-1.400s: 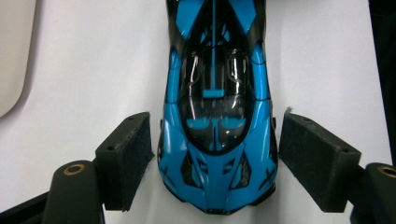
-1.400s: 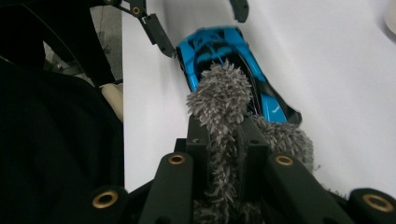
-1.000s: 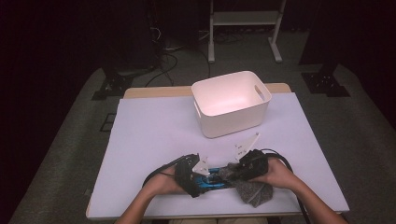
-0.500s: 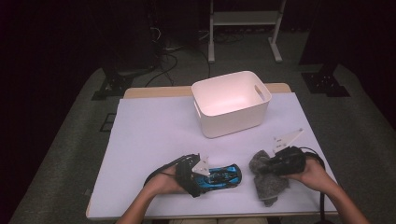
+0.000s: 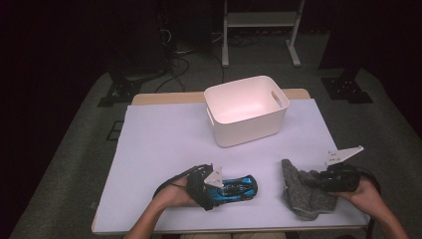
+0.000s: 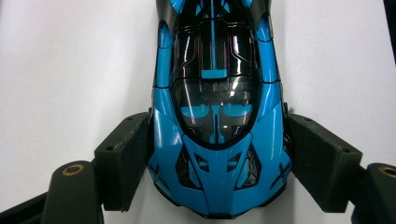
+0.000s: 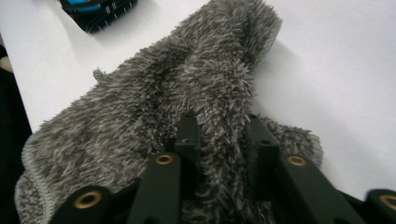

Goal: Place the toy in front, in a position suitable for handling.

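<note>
Near edge, left: left gripper (image 5: 211,186) clamped on glossy blue toy sports car (image 5: 234,187), black pads (image 6: 122,158) flush against both flanks, car flat on matte white table (image 5: 164,139). Near edge, right: right gripper (image 5: 313,180) jaws just easing apart, fold of shaggy grey cloth (image 5: 301,191) between them; carried well right of car since a second ago. Farther back: smooth white plastic bin (image 5: 247,110), rounded corners, slot handle

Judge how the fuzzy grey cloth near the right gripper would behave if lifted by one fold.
The fuzzy grey cloth lies crumpled in soft folds, so it would probably sag and trail. Its thick pile around the right gripper suggests a grippy, not slippery, hold. It looks light and unlikely to roll on the white table.
</note>
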### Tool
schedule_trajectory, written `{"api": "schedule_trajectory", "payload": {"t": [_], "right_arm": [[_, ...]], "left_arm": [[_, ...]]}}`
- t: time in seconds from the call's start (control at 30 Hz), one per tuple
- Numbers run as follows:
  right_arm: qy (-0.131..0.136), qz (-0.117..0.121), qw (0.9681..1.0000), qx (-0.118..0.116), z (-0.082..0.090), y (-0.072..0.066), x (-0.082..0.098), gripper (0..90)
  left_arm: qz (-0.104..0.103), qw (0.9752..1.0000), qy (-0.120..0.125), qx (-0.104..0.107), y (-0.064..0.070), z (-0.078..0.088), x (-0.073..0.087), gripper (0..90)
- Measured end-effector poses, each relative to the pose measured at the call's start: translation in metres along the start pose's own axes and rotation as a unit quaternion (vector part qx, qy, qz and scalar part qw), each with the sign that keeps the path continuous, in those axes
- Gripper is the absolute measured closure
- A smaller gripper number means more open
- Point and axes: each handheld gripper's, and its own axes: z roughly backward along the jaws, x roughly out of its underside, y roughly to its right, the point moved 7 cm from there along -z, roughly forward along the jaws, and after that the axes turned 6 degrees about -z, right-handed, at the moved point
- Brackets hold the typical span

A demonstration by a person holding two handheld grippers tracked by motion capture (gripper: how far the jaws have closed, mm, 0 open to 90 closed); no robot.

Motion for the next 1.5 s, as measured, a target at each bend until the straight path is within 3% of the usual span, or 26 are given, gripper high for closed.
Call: {"api": "schedule_trajectory", "payload": {"t": [0.17, 0.33, 0.63, 0.93, 1.2, 1.5], "right_arm": [[0.030, 0.004, 0.9994, -0.015, 0.015, -0.009, -0.015, 53.1], [0.041, 0.022, 0.9985, -0.029, 0.019, -0.021, -0.038, 49.2], [0.045, 0.059, 0.9955, -0.059, 0.013, -0.039, -0.078, 44.9], [0.041, 0.097, 0.9909, -0.085, 0.008, -0.057, -0.132, 39.9], [0.028, 0.110, 0.9884, -0.101, -0.008, -0.057, -0.170, 33.9], [0.017, 0.126, 0.9872, -0.096, -0.022, -0.053, -0.197, 30.6]], "left_arm": [[0.002, 1.0000, 0.002, 0.005, 0.000, 0.001, 0.000, 24.8], [0.003, 1.0000, 0.004, 0.005, 0.000, 0.002, 0.001, 24.7], [0.009, 0.9995, 0.028, 0.003, -0.001, 0.010, -0.002, 24.6], [0.018, 0.9989, 0.043, -0.002, -0.002, 0.017, 0.001, 21.2], [0.030, 0.9978, 0.058, -0.011, -0.005, 0.025, 0.005, 19.0], [0.038, 0.9971, 0.062, -0.023, -0.012, 0.033, 0.008, 17.0]]}}
